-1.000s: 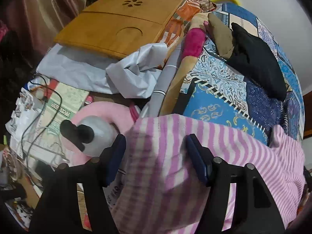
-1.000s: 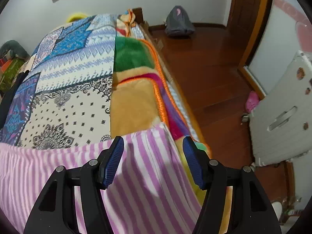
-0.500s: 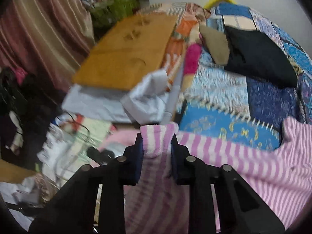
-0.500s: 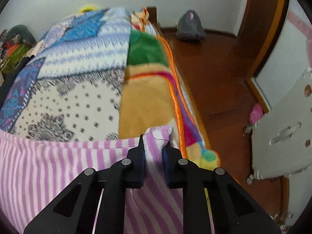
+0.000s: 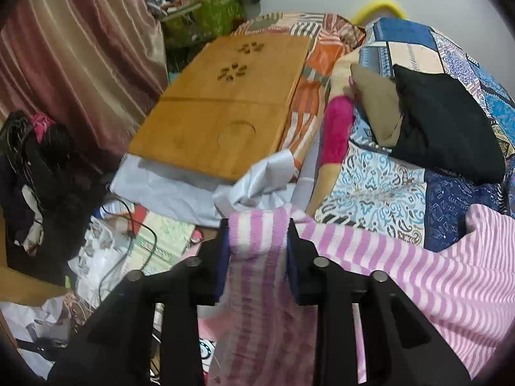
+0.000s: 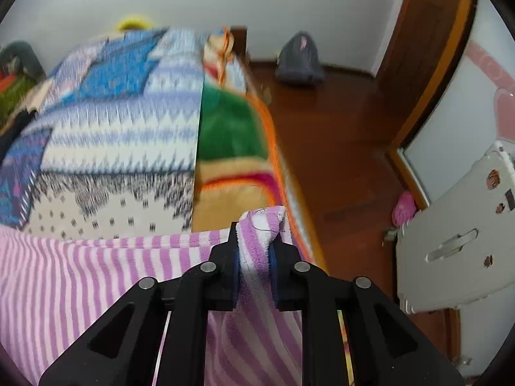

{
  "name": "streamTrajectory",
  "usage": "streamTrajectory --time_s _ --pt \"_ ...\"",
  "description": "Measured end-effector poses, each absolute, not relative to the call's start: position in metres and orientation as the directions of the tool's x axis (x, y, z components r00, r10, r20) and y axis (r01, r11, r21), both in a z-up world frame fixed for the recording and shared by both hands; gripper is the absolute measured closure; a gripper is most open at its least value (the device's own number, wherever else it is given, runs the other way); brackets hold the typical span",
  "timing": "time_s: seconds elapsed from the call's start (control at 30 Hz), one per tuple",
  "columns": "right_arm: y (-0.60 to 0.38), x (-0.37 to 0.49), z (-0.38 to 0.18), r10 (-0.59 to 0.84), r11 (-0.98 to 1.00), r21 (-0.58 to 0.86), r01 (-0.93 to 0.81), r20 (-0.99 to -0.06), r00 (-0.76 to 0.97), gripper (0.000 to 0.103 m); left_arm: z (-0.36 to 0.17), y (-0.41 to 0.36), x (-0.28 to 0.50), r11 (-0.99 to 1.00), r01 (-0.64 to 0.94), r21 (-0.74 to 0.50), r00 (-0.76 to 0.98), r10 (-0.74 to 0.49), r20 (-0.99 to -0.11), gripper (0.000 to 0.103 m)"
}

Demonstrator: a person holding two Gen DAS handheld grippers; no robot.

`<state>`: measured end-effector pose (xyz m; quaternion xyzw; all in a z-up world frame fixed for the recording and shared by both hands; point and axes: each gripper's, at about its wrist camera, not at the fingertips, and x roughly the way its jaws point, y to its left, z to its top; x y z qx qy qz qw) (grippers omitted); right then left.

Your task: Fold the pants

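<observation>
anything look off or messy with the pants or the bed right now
The striped pants look fine, a bunched edge pinched in each tongs, left and right. Odd is the bed: a wooden lap tray sits half on crumpled white cloth, and dark clothes lie where the fold would land.

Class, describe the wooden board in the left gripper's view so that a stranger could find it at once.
Start at the patchwork bedspread and look to its left edge. There the wooden board lies flat, its near end on crumpled white sheets. It alone is plain, hard wood, with two flower-shaped cutouts and a round recess.
</observation>
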<state>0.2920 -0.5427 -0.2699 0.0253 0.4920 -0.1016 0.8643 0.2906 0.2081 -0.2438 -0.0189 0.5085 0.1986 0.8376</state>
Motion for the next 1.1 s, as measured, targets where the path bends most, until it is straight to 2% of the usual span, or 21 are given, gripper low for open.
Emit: streamTrajectory --time_s 0.1,0.17,0.27,0.3,0.33,0.5,0.7,0.8,0.87,1.03,1.07,1.1 --pt "-0.53 0.281 -0.265 -0.169 0.981 -0.098 0.166 -0.849 0.5 0.082 -0.235 0.211 0.277 0.926 -0.358 0.121 0.431 0.279 -0.858 0.067" --pt "-0.523 0.269 -0.254 -0.168 0.984 -0.113 0.138 -0.84 0.515 0.073 -0.224 0.213 0.264 0.928 -0.361 0.092 0.451 0.26 -0.854 0.064" --pt "-0.518 0.25 -0.235 -0.139 0.989 -0.094 0.11 -0.828 0.543 0.064 -0.203 0.211 0.24 0.934 -0.351 0.062 0.495 0.241 -0.835 0.051" --pt "-0.516 0.243 -0.228 -0.132 0.991 -0.09 0.103 -0.822 0.554 0.064 -0.198 0.21 0.232 0.936 -0.348 0.056 0.506 0.238 -0.829 0.045" --pt "-0.515 0.235 -0.222 -0.126 0.991 -0.084 0.099 -0.816 0.564 0.063 -0.191 0.209 0.221 0.938 -0.342 0.048 0.515 0.23 -0.825 0.044" --pt "-0.515 0.2 -0.205 -0.083 0.994 -0.026 0.104 -0.802 0.591 0.063 -0.189 0.203 0.183 0.948 -0.319 0.019 0.517 0.191 -0.834 0.042" --pt "-0.519 0.163 -0.207 -0.092 0.991 -0.017 0.133 -0.807 0.583 0.062 -0.222 0.198 0.144 0.949 -0.315 -0.005 0.459 0.148 -0.876 0.038" --pt "-0.526 0.143 -0.214 -0.117 0.987 -0.032 0.157 -0.816 0.566 0.057 -0.239 0.199 0.133 0.945 -0.326 -0.025 0.434 0.126 -0.892 0.037" --pt "-0.536 0.131 -0.221 -0.129 0.982 -0.029 0.186 -0.824 0.552 0.05 -0.251 0.198 0.13 0.941 -0.336 -0.041 0.416 0.109 -0.903 0.037" --pt "-0.559 0.116 -0.239 -0.13 0.969 0.0 0.247 -0.85 0.51 0.05 -0.267 0.191 0.133 0.945 -0.323 -0.049 0.39 0.086 -0.917 0.037" --pt "-0.563 0.116 -0.243 -0.122 0.965 0.018 0.263 -0.854 0.506 0.05 -0.268 0.189 0.135 0.946 -0.32 -0.047 0.389 0.086 -0.917 0.038" --pt "-0.567 0.117 -0.247 -0.11 0.96 0.039 0.276 -0.857 0.504 0.049 -0.268 0.188 0.137 0.947 -0.318 -0.049 0.39 0.083 -0.917 0.046"
